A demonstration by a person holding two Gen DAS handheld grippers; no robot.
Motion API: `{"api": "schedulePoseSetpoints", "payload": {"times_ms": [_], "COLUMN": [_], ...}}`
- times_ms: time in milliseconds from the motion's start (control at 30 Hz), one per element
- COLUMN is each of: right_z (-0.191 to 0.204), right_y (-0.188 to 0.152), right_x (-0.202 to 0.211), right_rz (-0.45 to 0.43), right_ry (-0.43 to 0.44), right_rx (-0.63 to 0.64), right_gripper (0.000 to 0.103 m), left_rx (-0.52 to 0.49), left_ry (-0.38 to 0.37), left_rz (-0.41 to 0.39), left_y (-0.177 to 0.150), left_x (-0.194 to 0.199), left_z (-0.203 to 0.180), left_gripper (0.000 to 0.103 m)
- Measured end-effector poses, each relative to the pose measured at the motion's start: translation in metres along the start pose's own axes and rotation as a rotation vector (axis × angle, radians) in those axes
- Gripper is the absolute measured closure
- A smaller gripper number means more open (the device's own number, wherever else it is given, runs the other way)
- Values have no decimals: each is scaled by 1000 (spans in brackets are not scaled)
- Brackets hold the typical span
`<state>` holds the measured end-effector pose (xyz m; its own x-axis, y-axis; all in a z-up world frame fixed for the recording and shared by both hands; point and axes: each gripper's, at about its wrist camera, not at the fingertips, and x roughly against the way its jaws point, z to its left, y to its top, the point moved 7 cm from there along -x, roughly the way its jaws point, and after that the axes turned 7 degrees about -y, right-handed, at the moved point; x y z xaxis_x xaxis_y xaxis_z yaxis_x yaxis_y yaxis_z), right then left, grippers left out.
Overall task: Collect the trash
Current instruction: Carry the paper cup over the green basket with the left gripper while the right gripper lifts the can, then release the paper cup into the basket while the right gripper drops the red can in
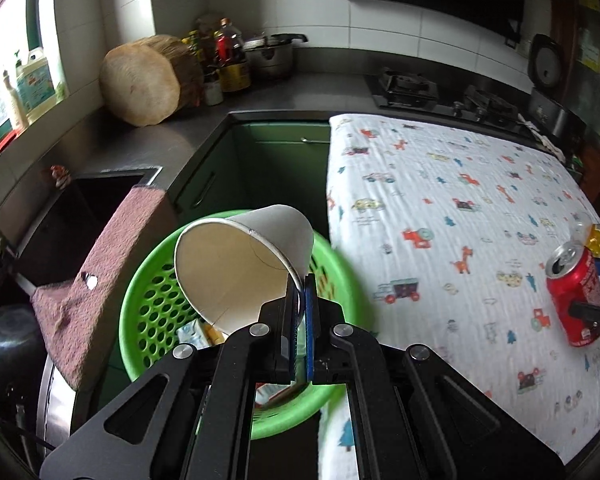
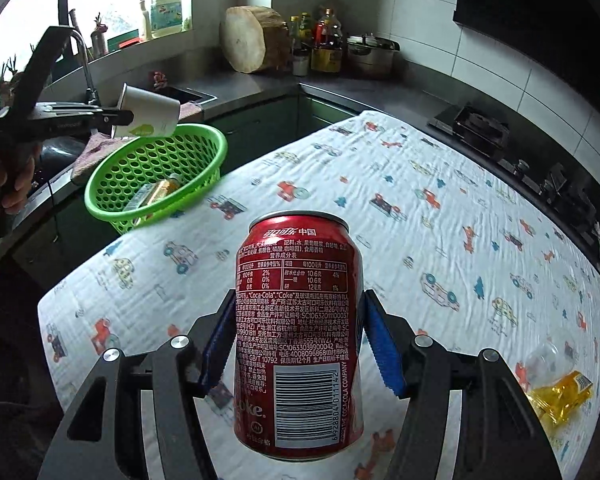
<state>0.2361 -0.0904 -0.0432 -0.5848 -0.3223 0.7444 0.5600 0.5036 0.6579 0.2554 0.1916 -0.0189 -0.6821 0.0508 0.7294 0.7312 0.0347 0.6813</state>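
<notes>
Already two pieces are gripped: a red Coca-Cola can [image 2: 299, 334] is clamped by the right gripper [image 2: 300, 344] above the printed cloth [image 2: 440, 220]; a paper cup [image 1: 242, 268] is pinched at its rim by the left gripper [image 1: 299, 320], angled down over the green basket [image 2: 204, 184]. A crumpled yellow bottle [image 2: 556, 396] is left uncollected.

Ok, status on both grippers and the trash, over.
Left gripper shut on paper cup rim, above green basket. Right gripper shut on Coca-Cola can, lifted off cloth. Nothing blocking.
</notes>
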Motion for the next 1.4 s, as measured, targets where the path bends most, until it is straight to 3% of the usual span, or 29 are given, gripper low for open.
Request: {"api": "schedulePoseSetpoints", "payload": {"times_ms": [67, 367, 700, 767, 833, 967, 1100, 1400], "right_z": [13, 67, 113, 122, 132, 150, 168, 199], "right_y": [9, 45, 88, 96, 105, 122, 137, 150], "right_x": [0, -15, -47, -54, -62, -76, -94, -141], "right_rz": [-12, -39, -60, -67, -73, -91, -100, -76], "right_ry": [20, 99, 166, 177, 187, 196, 200, 190], "right_rx": [2, 9, -8, -15, -22, -32, -43, -44], "right_gripper": [44, 44, 44, 44, 44, 44, 44, 44], "left_rx": [24, 149, 239, 254, 261, 273, 285, 305], "left_ry": [35, 53, 34, 33, 36, 25, 40, 46], "left_rz": [23, 135, 150, 144, 129, 93, 56, 9], "left_y": [-11, -61, -82, -83, -82, -79, -76, -78], "left_x": [-7, -41, -43, -40, -34, -18, 1, 30], "left_z": [19, 68, 95, 99, 103, 107, 113, 119], "left_gripper": [101, 100, 95, 90, 75, 71, 58, 49]}}
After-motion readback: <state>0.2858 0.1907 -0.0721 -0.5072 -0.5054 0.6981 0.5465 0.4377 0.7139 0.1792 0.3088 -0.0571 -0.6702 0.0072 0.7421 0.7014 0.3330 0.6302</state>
